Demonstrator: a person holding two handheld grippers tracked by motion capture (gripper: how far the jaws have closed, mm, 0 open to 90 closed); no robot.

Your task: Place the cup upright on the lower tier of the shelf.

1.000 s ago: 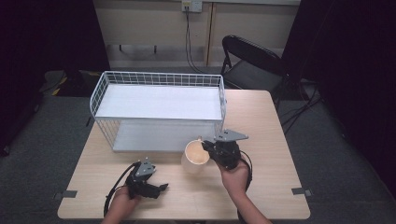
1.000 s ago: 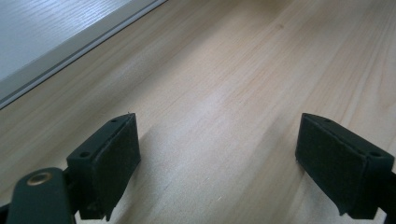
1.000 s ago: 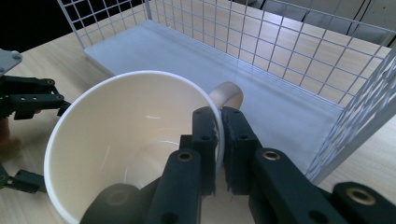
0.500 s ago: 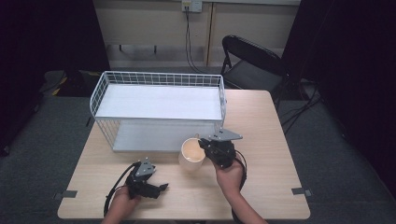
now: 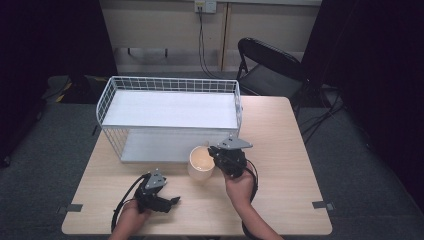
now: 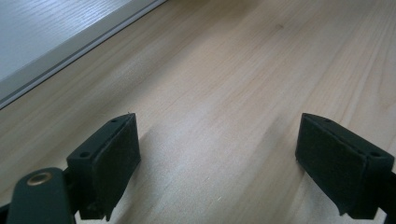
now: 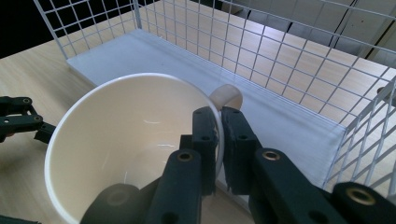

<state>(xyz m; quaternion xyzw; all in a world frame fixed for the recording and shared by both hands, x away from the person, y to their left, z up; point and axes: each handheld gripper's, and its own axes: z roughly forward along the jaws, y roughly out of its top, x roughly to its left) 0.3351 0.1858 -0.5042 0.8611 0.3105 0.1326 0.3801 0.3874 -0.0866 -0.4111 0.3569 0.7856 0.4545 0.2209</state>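
Item: cream ceramic mug (image 5: 201, 162), pinched at its rim by my right gripper (image 7: 218, 140), just near of the white wire rack (image 5: 170, 107); I'd keep it level (left gripper (image 5: 172, 201) spread, idle).

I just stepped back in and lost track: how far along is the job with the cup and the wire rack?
Done: the right gripper is shut on the rim of the cream cup, near its handle. In hand: the cup sits just in front of the white wire rack, by its lower shelf. Left: the cup is not on either shelf yet. The left gripper is open over bare table.
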